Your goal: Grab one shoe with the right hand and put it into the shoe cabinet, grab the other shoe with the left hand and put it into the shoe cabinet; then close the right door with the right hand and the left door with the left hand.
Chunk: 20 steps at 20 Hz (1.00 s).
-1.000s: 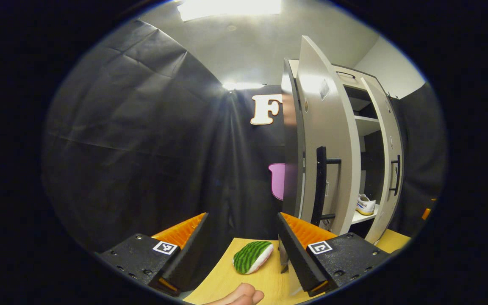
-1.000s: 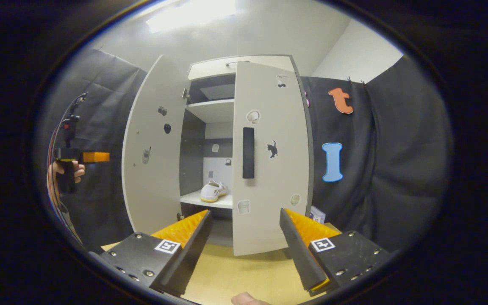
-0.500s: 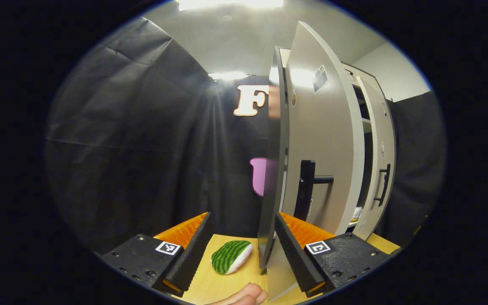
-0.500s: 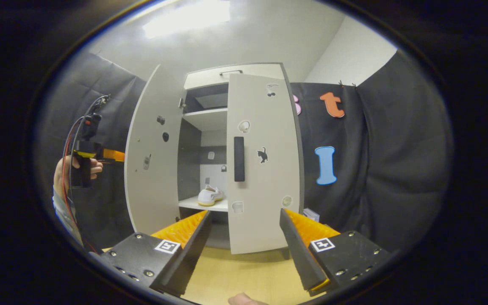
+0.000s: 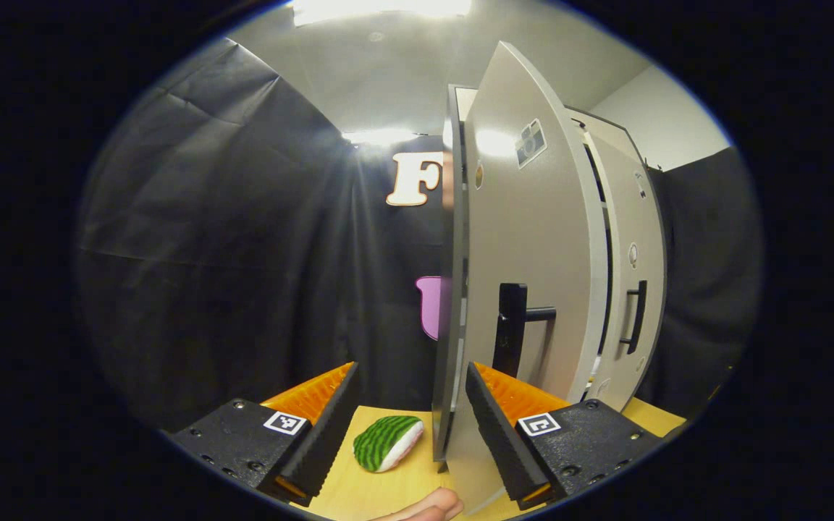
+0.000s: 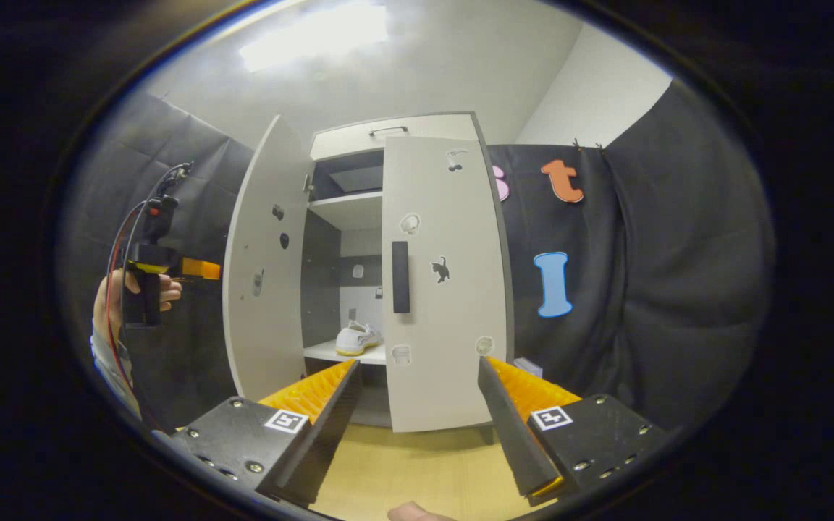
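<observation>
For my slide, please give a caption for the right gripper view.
White shoe on the cabinet shelf, right door nearly closed, left door open.

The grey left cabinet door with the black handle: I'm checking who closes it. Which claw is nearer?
Left. The left claw is at the grey left cabinet door's edge; the right claw sits back, facing the cabinet.

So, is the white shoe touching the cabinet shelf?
Touching. The right gripper view shows the white shoe resting with its sole on the shelf, with no gap beneath it.
</observation>
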Motion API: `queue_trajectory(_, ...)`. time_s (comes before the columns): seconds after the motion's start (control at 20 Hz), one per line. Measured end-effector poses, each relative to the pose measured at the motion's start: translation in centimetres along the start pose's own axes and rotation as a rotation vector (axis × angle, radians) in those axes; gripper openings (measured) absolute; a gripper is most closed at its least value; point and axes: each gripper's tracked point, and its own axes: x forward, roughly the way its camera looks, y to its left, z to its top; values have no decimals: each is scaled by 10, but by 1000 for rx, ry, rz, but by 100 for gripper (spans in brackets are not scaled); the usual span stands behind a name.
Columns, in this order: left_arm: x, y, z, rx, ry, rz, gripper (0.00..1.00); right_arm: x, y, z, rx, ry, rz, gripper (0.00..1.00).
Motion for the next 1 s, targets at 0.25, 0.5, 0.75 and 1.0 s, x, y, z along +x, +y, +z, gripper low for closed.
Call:
queue_trajectory(0.25,4,-46,-3,-19,14,-85,91,7,-10,-5,-10,18,-27,94)
queue_trajectory(0.5,19,-87,-12,-62,44,-145,86,10,-19,-11,4,40,-37,94)
queue_trajectory(0.75,28,-142,-38,-122,149,-257,94,0,-31,-4,-1,33,-72,94)
queue_trajectory(1.0,17,-140,-44,-29,113,-194,95,1,-35,-6,-29,48,-90,94)
